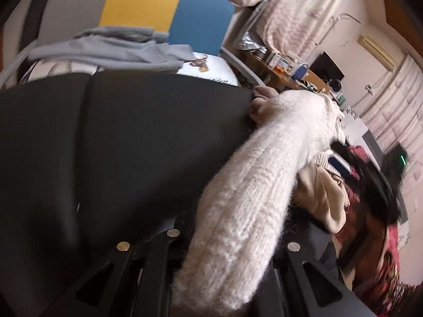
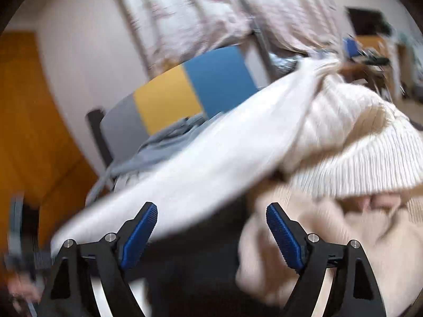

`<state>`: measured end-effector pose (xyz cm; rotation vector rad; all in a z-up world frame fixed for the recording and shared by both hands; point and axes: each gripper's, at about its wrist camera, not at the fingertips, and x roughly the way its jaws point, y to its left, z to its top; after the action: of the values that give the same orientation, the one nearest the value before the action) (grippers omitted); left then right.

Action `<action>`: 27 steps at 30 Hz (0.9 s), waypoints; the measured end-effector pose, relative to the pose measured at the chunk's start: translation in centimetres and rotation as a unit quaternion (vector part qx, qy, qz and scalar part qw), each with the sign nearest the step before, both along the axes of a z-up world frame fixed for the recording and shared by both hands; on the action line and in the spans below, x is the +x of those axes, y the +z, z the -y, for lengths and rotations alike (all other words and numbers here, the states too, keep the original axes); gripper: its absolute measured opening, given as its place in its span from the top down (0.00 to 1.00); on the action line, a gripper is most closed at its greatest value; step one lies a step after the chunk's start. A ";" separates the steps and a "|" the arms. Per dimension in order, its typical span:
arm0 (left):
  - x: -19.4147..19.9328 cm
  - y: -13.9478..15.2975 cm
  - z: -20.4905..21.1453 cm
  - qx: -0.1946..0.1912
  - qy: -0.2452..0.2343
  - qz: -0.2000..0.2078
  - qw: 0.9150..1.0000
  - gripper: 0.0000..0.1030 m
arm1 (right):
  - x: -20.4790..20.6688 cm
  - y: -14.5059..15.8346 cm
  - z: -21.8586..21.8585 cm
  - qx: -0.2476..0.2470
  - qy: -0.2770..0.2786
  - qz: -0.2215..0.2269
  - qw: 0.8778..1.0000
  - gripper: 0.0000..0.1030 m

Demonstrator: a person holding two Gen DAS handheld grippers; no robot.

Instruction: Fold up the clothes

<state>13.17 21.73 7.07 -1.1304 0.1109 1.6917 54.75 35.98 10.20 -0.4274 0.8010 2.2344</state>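
Note:
A white knit sweater (image 2: 343, 137) hangs in the air, its ribbed hem toward me in the right wrist view. One long sleeve (image 1: 251, 185) runs from the sweater body down between the black fingers of my left gripper (image 1: 211, 251), which is shut on it; the fingertips are hidden under the knit. In the right wrist view the same sleeve (image 2: 185, 179) stretches across, blurred. Below it, my right gripper (image 2: 211, 211) stands open, and its blue pads (image 2: 142, 232) hold nothing. A beige garment (image 2: 317, 251) lies crumpled by its right finger.
A black cloth (image 1: 132, 145) covers the bed below the left gripper. A grey-blue garment (image 1: 105, 50) lies against a grey, yellow and blue headboard (image 1: 142, 2). Red patterned fabric (image 1: 378, 272) and a cluttered wooden desk (image 1: 290, 74) lie at the right. Fingers of a hand (image 1: 260, 103) touch the black cloth's edge.

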 end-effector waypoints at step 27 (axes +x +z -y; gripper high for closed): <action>-3.1 -2.7 8.5 0.000 0.113 0.017 0.993 0.88 | -27.6 5.9 -0.7 0.075 0.107 0.134 0.982 0.91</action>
<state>10.08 13.19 4.39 -1.2076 -0.0418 1.8703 27.14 36.68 16.05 -0.7510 0.4591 2.3467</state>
